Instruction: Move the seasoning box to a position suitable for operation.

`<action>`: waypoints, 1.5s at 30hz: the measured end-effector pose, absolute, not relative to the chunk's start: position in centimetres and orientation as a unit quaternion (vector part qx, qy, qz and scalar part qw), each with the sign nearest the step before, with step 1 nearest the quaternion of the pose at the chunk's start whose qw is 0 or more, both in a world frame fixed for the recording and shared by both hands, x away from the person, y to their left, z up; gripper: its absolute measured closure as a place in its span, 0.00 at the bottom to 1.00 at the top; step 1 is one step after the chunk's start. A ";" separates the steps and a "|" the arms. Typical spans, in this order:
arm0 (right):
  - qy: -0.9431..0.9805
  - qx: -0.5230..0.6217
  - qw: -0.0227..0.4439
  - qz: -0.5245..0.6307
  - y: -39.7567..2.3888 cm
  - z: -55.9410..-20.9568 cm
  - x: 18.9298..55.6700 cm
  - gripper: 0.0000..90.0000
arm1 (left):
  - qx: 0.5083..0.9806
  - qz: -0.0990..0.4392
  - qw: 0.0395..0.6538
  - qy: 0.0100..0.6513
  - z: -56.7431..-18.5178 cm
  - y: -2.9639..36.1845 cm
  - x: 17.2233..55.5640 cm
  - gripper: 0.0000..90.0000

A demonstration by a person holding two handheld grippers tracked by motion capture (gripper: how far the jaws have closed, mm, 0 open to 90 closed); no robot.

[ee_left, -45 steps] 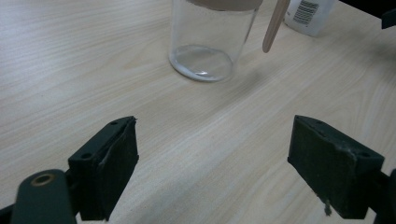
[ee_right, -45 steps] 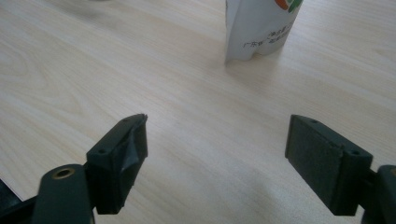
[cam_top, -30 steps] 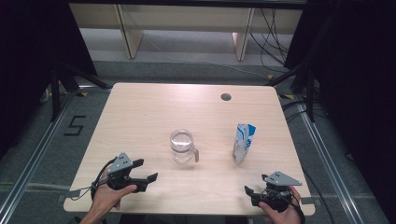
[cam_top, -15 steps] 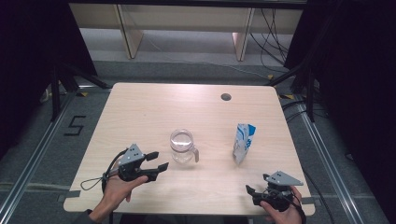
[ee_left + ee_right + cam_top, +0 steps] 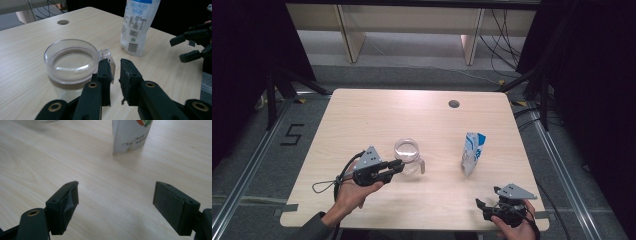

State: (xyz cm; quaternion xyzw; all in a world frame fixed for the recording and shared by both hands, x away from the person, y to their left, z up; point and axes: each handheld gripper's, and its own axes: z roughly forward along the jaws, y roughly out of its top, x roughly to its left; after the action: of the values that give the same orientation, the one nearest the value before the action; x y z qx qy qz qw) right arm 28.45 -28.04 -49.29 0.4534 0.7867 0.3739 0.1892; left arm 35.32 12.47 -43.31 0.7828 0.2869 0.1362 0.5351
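Note:
A clear plastic mug (image 5: 406, 150) (image 5: 71, 60) stands at the table's middle, its handle (image 5: 110, 53) turned toward the front right. My left gripper (image 5: 399, 165) (image 5: 115, 67) hovers at that handle. Its jaws have just been closing and now stand a narrow slit apart. The handle lies at their tips against one jaw, and table still shows beside the other. A white and blue pouch (image 5: 473, 152) (image 5: 138, 25) (image 5: 130, 135) stands upright to the right. My right gripper (image 5: 479, 205) (image 5: 115, 195) sits open and empty near the front right corner, short of the pouch.
The wooden table (image 5: 362, 120) has a round cable hole (image 5: 454, 104) (image 5: 63, 22) near its far edge. The right gripper (image 5: 190, 47) shows far off in the left gripper view. Dark stands and cables ring the table on the floor.
My left gripper has moved right and up from the front left toward the mug, and its jaws have closed from wide to a slit. The right gripper, mug and pouch have stayed put.

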 end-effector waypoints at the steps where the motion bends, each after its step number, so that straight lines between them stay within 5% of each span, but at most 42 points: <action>1: 0.779 0.465 0.192 0.374 -27.9 -49.3 28.3 0.24 | 0.785 0.138 0.532 0.284 -43.1 12.1 35.6 0.88; 23: 0.792 0.442 0.187 0.377 -27.4 -49.3 28.5 0.24 | 0.799 0.128 0.511 0.290 -43.4 6.6 40.0 0.94; 45: 0.795 0.435 0.193 0.375 -27.3 -49.3 28.7 0.25 | 0.820 0.141 0.479 0.279 -43.9 5.9 40.6 0.98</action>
State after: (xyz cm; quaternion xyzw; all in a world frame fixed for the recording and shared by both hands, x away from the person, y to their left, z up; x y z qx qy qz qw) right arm 28.67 -27.26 -49.26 0.4353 0.7952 0.3754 0.1930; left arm 40.61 5.91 -43.86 0.8199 0.2794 0.1410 0.4795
